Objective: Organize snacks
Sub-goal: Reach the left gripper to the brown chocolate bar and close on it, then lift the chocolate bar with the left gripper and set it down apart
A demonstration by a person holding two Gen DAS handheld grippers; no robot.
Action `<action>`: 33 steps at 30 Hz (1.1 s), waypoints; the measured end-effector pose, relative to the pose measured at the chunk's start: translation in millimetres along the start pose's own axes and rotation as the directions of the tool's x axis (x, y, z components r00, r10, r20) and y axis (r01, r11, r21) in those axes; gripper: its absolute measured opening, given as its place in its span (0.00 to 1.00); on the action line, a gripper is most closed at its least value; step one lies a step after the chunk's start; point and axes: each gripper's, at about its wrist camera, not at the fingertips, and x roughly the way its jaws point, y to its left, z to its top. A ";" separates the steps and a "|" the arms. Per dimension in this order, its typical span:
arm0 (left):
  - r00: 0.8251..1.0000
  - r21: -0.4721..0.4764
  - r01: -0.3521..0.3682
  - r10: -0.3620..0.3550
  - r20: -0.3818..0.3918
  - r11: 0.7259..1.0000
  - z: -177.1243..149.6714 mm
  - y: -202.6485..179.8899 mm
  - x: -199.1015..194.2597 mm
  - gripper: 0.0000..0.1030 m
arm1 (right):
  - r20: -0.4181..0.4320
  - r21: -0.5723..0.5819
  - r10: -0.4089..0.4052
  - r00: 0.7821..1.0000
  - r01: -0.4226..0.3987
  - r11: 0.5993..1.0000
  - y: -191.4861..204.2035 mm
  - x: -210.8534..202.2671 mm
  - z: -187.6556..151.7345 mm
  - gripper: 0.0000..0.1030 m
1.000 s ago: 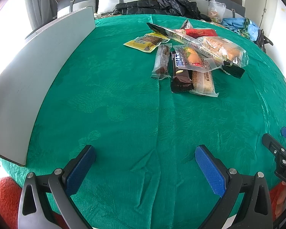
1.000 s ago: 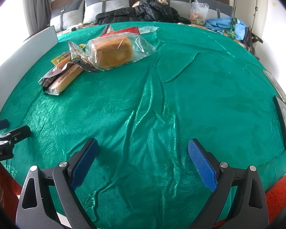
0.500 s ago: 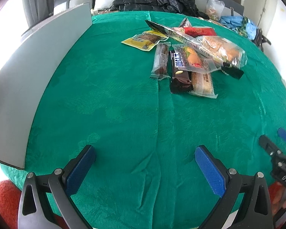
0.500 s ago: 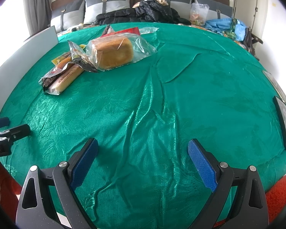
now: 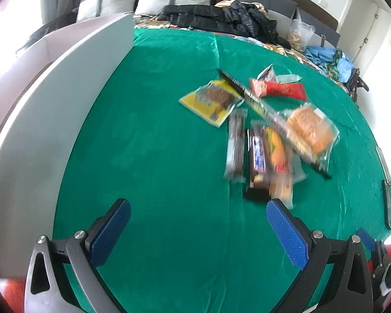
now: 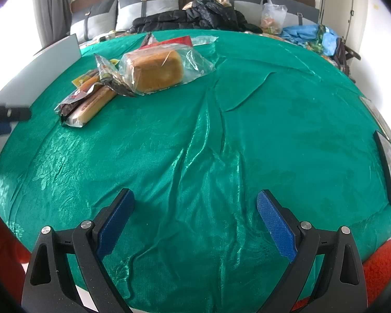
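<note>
Across both views a green tablecloth (image 6: 247, 135) covers the table, wrinkled down its middle in the right wrist view. Along the left wrist view's 9 o'clock edge stands a tall grey panel (image 5: 52, 120), upright at the cloth's border. Beyond the table at 12 o'clock a black jacket (image 6: 193, 17) lies against grey cushions. On the cloth the pile of snacks (image 5: 268, 135) sits at about 1 o'clock from the left gripper (image 5: 198, 224), blurred in that view, and at 11 o'clock from the right gripper (image 6: 195, 216), well apart from it. Largest in the pile is a bagged loaf of bread (image 6: 156, 70), resting against a long dark wrapper (image 5: 263, 109) that lies slantwise over the others. A yellow packet (image 5: 211, 99) lies at the pile's far left, a red packet (image 5: 279, 90) at its far side, and a dark chocolate bar (image 5: 258, 161) and a clear-wrapped bar (image 5: 236, 146) lie side by side on the near side. A dark phone (image 6: 389, 167) lies at the cloth's 3 o'clock edge in the right wrist view. Both grippers hover over bare cloth with blue pads (image 6: 117, 221) spread wide, holding nothing.
</note>
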 end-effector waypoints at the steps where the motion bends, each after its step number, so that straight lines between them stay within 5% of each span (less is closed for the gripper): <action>1: 1.000 0.001 -0.002 0.002 -0.003 1.000 6.3 -0.3 2.4 1.00 | 0.000 0.000 0.000 1.000 0.000 1.000 0.0 0.3 0.1 0.94; 8: 0.999 0.000 0.019 -0.019 -0.025 1.000 40.2 -2.4 19.8 0.97 | 0.000 -0.001 0.000 1.000 0.000 1.000 0.0 0.3 0.2 0.94; 15: 0.994 -0.020 0.064 -0.065 -0.086 0.998 49.8 -5.8 39.7 0.80 | 0.002 0.001 -0.001 1.000 0.001 1.000 0.9 2.2 0.2 0.94; 17: 0.995 0.015 0.049 -0.047 -0.090 0.999 51.1 -13.5 45.2 0.75 | 0.003 0.002 -0.003 1.000 0.003 1.000 1.7 3.1 -0.8 0.94; 19: 0.994 0.031 0.008 -0.005 -0.112 0.999 52.0 -18.6 53.9 0.56 | 0.003 0.003 -0.003 1.000 0.003 1.000 1.7 3.4 -1.1 0.94; 22: 0.989 0.014 0.037 -0.034 -0.143 0.999 55.2 -22.4 63.7 0.49 | 0.004 0.002 -0.003 1.000 0.003 1.000 1.7 3.4 -1.2 0.94; 28: 0.989 0.136 -0.012 0.032 -0.142 0.991 57.2 -41.3 71.4 0.47 | 0.003 0.000 -0.001 1.000 0.001 1.000 1.9 3.2 -1.9 0.94; 29: 0.989 0.141 -0.011 0.032 -0.145 0.990 57.7 -40.6 72.5 0.44 | 0.003 0.000 -0.001 1.000 0.001 1.000 1.9 3.1 -2.0 0.94; 31: 0.989 0.139 0.005 0.016 -0.144 0.990 56.2 -39.6 71.8 0.20 | 0.003 0.000 -0.001 1.000 0.001 1.000 1.9 3.2 -2.0 0.94; 33: 0.989 0.143 0.007 0.014 -0.146 0.990 52.7 -38.6 69.3 0.17 | 0.002 -0.001 0.000 1.000 0.000 1.000 1.9 3.4 -2.0 0.94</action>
